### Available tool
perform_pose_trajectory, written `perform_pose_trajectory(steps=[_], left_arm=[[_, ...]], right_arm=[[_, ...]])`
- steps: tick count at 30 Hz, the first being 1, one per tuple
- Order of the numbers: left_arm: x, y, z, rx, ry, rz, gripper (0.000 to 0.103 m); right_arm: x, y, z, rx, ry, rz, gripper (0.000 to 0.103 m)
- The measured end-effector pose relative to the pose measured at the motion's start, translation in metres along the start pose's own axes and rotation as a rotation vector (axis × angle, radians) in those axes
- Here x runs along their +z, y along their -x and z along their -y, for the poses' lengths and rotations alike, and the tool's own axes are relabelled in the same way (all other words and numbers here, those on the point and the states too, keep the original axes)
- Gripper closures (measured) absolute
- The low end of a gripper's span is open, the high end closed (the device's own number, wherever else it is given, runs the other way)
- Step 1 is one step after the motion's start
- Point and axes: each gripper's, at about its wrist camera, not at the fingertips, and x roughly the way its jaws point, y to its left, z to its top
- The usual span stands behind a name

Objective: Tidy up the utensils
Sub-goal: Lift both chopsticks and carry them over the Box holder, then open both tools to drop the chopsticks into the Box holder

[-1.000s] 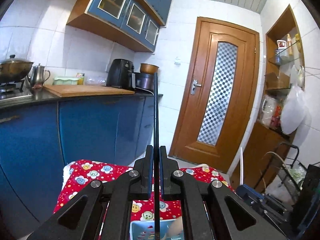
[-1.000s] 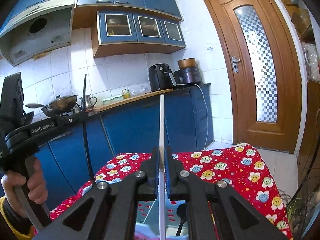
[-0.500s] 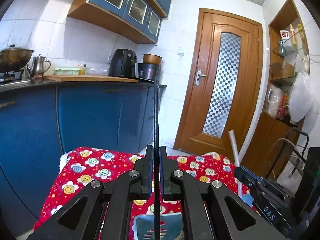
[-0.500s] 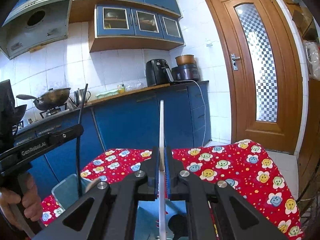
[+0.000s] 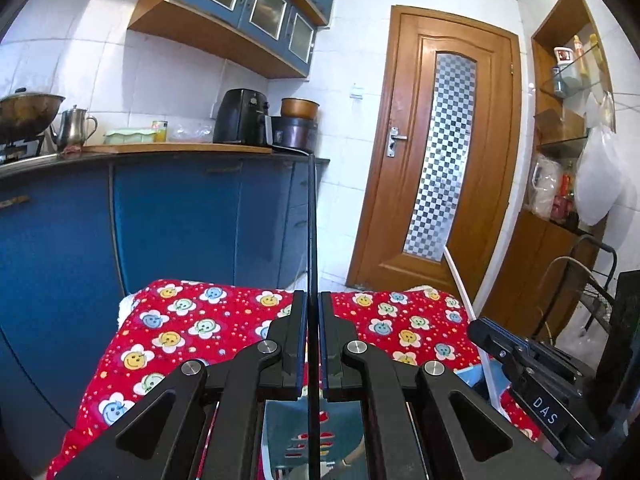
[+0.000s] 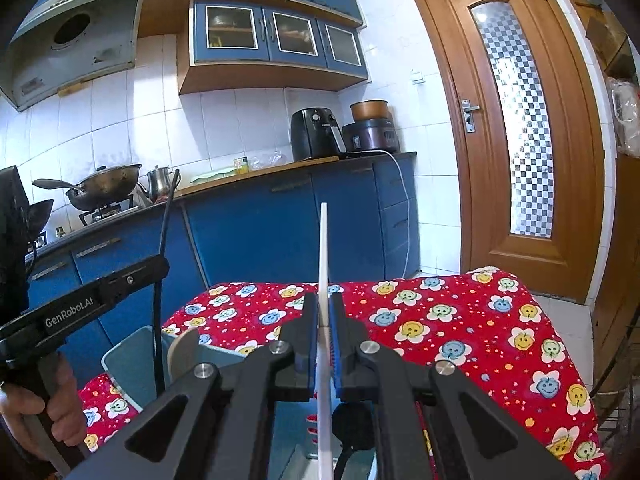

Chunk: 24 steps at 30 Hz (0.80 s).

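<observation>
My left gripper (image 5: 313,312) is shut on a thin black utensil handle (image 5: 312,232) that stands upright; it also shows in the right wrist view (image 6: 162,272). My right gripper (image 6: 323,312) is shut on a thin white utensil handle (image 6: 323,264), upright, also seen in the left wrist view (image 5: 460,280). Both grippers hover over a light blue slotted utensil holder (image 6: 132,356) on the red flowered cloth; its floor shows under the left gripper (image 5: 288,432). A pale spoon bowl (image 6: 182,350) and a black ladle (image 6: 348,420) stand in the holder. The utensils' lower ends are hidden.
The red flowered tablecloth (image 6: 460,320) covers a small table. Blue kitchen cabinets (image 5: 180,220) with a counter, air fryer (image 6: 316,132) and wok (image 6: 104,184) stand behind. A wooden door (image 5: 444,160) is at the right, with shelves (image 5: 568,128) and a wire rack (image 5: 592,280) beside it.
Both grippers have dropped lower and tilted down over the table with their utensils still held. More of the cloth and the blue holder has come into view.
</observation>
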Motion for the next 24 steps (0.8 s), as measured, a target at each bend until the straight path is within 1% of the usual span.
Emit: perform_pose_trajectory(steps=[6, 9, 11, 13, 18, 24], left_arm=[[-0.002, 0.002, -0.001, -0.007, 0.010, -0.016, 0.098], [-0.003, 0.002, -0.002, -0.024, 0.018, -0.036, 0.097], [-0.003, 0.003, 0.000, -0.029, 0.019, -0.048, 0.093], [-0.004, 0.005, 0.001, -0.031, 0.015, -0.050, 0.086], [-0.005, 0.013, 0.005, -0.041, 0.005, -0.055, 0.078], [-0.004, 0.021, 0.005, -0.050, 0.016, -0.058, 0.076]], right_arm=[[-0.002, 0.001, -0.001, 0.004, 0.005, -0.027, 0.095], [-0.004, 0.002, -0.003, 0.004, 0.014, -0.048, 0.095], [-0.004, 0.004, -0.002, 0.002, 0.010, -0.056, 0.095], [-0.005, 0.005, -0.001, 0.005, -0.001, -0.066, 0.095], [-0.008, 0.012, -0.003, 0.008, 0.004, -0.072, 0.095], [-0.009, 0.021, -0.007, 0.017, 0.018, -0.083, 0.095]])
